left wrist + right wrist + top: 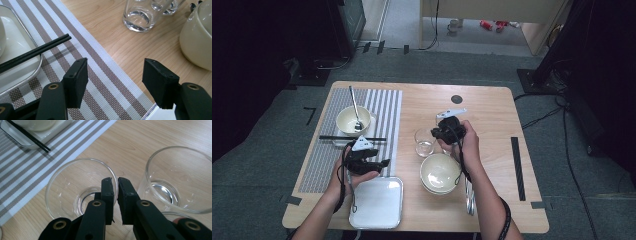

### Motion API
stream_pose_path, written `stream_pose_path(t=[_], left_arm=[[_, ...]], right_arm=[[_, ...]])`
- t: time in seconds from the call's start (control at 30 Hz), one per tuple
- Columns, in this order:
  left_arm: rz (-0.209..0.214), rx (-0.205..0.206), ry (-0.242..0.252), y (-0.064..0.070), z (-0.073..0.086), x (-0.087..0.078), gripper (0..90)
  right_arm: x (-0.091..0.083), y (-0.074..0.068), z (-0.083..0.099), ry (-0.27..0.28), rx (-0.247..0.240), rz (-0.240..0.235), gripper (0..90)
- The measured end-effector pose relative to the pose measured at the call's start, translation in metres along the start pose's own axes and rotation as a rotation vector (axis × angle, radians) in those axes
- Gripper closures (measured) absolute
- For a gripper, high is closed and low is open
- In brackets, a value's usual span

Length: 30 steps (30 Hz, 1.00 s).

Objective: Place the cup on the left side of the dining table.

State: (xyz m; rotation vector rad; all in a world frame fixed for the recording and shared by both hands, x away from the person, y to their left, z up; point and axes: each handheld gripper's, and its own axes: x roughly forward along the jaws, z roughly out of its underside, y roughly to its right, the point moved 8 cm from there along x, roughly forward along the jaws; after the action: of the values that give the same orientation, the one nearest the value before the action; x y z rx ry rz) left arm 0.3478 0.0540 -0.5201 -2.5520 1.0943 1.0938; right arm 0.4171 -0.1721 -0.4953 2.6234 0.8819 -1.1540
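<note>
My right gripper (115, 182) is shut on the rim of a clear empty glass (80, 192), one jaw inside the wall and one outside. A second empty glass (180, 180) stands close beside it on the bare wood. In the high view the held glass (424, 142) sits mid-table, just left of the right gripper (438, 134). My left gripper (115, 67) hovers open over the edge of the striped placemat (100, 75), nothing between its jaws. In the high view the left gripper (379, 162) is above the placemat's near right corner.
Black chopsticks (352, 138) lie across a small tray holding a cream bowl (353, 121) with a spoon. Stacked cream bowls (440, 173) sit near the right hand, cutlery (469, 197) beside them. A white square tray (377, 202) rests at the front edge.
</note>
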Motion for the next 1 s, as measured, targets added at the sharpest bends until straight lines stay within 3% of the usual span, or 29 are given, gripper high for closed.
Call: stream_pose_path(t=[0.13,0.33,0.57,1.0], left_arm=[[0.001,0.000,0.003,0.000,0.000,0.000,37.5],[-0.002,-0.002,0.006,0.001,-0.001,0.000,37.6],[-0.003,-0.003,0.007,0.001,-0.001,0.000,37.4],[-0.004,0.000,0.003,0.001,0.000,0.001,37.4]], right_arm=[[0.002,-0.004,0.000,-0.002,-0.007,-0.019,84.3],[0.010,-0.014,0.003,-0.060,-0.089,-0.040,78.6],[0.018,-0.017,0.004,-0.122,-0.097,-0.057,81.8],[0.015,-0.014,0.004,-0.141,-0.107,-0.088,83.4]])
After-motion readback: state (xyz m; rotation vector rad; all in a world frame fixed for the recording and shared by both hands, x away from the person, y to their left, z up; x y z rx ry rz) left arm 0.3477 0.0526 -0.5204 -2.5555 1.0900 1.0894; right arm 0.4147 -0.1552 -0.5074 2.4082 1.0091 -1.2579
